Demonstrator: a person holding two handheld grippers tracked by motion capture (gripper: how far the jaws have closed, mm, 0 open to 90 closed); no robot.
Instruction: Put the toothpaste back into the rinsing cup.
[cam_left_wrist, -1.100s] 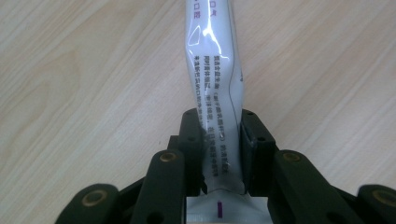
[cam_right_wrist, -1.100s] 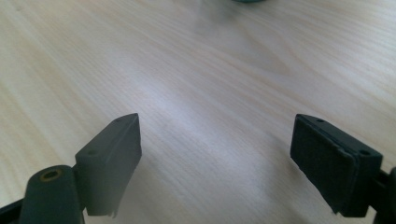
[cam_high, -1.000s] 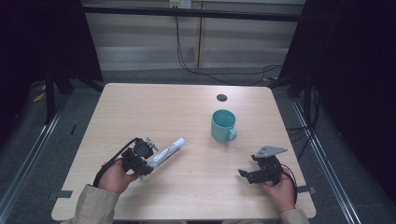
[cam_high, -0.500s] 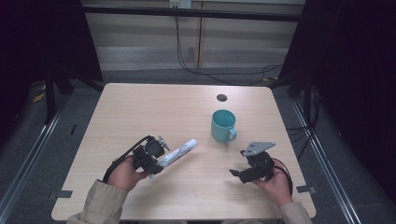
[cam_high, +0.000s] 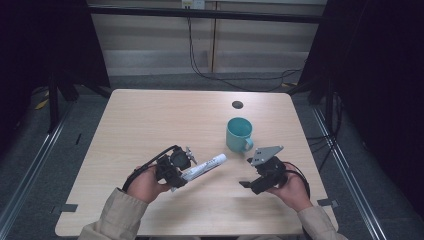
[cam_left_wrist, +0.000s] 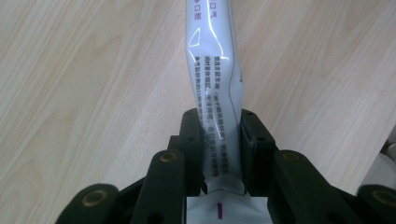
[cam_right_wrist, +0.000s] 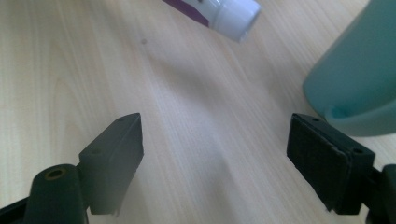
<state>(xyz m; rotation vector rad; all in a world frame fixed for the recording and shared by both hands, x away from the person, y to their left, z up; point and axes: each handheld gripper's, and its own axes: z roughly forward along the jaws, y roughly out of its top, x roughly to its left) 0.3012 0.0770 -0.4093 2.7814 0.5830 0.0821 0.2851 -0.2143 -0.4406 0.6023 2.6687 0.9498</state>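
Left tongs (cam_high: 181, 176), lower left of centre in the high view, are clamped on the flat crimped end of a white tube (cam_high: 204, 167). The tube is held clear of the table (cam_high: 150, 120), its cap pointing right toward the teal mug (cam_high: 239, 134). In the left gripper view the pads pinch the tube (cam_left_wrist: 215, 93) from both sides, just above the crimp.

Right tongs (cam_high: 251, 184), lower right of centre, stand wide apart with nothing between them, though the jaws have just closed a little. In the right gripper view the tube's white cap (cam_right_wrist: 236, 14) sits at the upper edge and the mug (cam_right_wrist: 357, 79) at the right edge; bare wood lies between the jaws.

Risks, as judged:
- The grip is on the soft tail only, so the tube may sag or swivel in the pads when the cap end is pushed.
- Hard pinching could force paste toward the cap.
- The right jaw is near the mug and could knock it on a sideways reach.

Writing: small dark East Asian print runs along the tube, too fine to read. A purple mark shows at the crimp and a purple band near the cap. No brand legible.
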